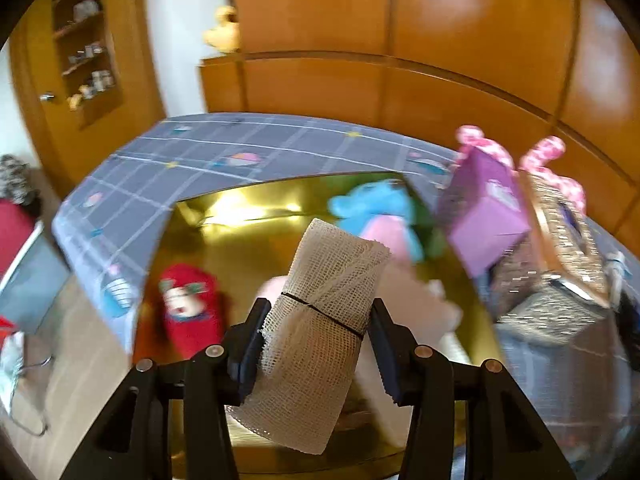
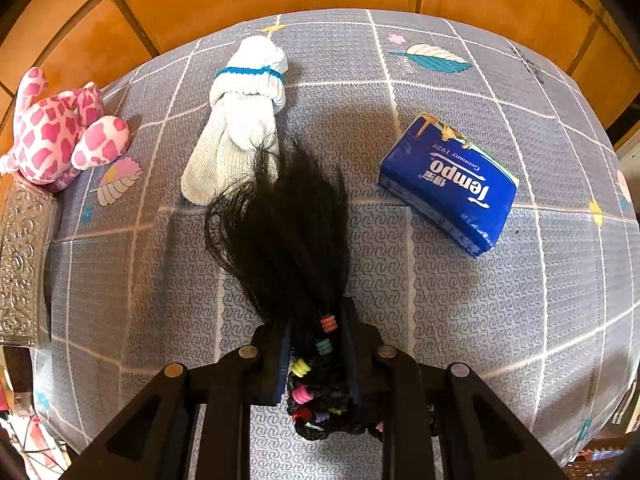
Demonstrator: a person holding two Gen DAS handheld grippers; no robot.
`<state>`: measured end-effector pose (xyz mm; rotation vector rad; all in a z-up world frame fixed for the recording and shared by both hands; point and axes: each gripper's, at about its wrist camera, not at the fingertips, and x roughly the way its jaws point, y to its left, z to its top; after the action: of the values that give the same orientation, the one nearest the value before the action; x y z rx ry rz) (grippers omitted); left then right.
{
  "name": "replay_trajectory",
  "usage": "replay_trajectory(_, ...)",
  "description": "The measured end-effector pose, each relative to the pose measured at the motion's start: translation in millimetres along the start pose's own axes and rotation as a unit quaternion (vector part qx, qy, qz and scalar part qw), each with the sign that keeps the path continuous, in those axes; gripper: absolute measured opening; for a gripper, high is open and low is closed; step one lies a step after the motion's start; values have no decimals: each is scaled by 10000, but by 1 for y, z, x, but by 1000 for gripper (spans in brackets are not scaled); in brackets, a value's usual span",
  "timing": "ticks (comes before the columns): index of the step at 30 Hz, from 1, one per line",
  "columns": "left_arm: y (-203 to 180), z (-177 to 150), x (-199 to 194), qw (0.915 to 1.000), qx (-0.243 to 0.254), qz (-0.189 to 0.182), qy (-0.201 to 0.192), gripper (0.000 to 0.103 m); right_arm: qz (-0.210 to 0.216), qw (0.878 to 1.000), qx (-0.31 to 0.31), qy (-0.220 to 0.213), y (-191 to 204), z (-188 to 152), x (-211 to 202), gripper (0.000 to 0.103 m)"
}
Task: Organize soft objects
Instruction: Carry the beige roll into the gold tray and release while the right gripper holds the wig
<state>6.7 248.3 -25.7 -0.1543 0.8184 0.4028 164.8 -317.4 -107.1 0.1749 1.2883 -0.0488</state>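
Approx half done: left tool (image 1: 316,320) grips gauze roll (image 1: 320,320) above gold tray (image 1: 224,216) w/ toys; right tool (image 2: 316,356) clenches black hairpiece (image 2: 288,236); socks (image 2: 240,120), tissue pack (image 2: 448,184) ahead wait on tabletop (image 2: 460,312)

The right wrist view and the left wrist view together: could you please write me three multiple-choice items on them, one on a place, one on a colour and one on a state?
1. Where does the blue tissue pack lie?
A. On the grey checked cloth
B. In the gold tray
C. On the pink spotted plush toy

2. What colour is the band around the white sock bundle?
A. Red
B. Blue
C. Yellow

3. What is the state of the left tool?
A. Open and empty
B. Shut on the gauze roll
C. Shut on a red sock

Answers:
1 A, the pack rests flat on the cloth, right of the sock bundle.
2 B, a blue band circles its upper end.
3 B, both pads press the roll's sides above the gold tray.
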Motion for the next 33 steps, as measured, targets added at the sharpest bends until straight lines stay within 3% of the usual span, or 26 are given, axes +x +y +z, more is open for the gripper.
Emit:
replay_trajectory(3, 13, -6, 1, 9996, -77, 238, -97, 50, -113, 9999, -90, -14, 6, -1, 1, 23)
replay_trajectory(14, 40, -12, 12, 9984, -325, 452, -131, 51, -525, 9979, -294, -225, 31, -9, 2, 23)
replay_trajectory(28, 42, -22, 34, 9980, -328, 507, 174, 52, -752, 9939, -652, -466, 47, -37, -6, 23)
replay_trajectory(31, 42, -23, 37, 9980, -298, 502, 223, 58, -765, 9936, -677, -475, 48, -37, -5, 23)
replay_trajectory(33, 42, -23, 37, 9980, -313, 502, 227, 69, -786, 9932, -717, -478, 43, -34, -7, 23)
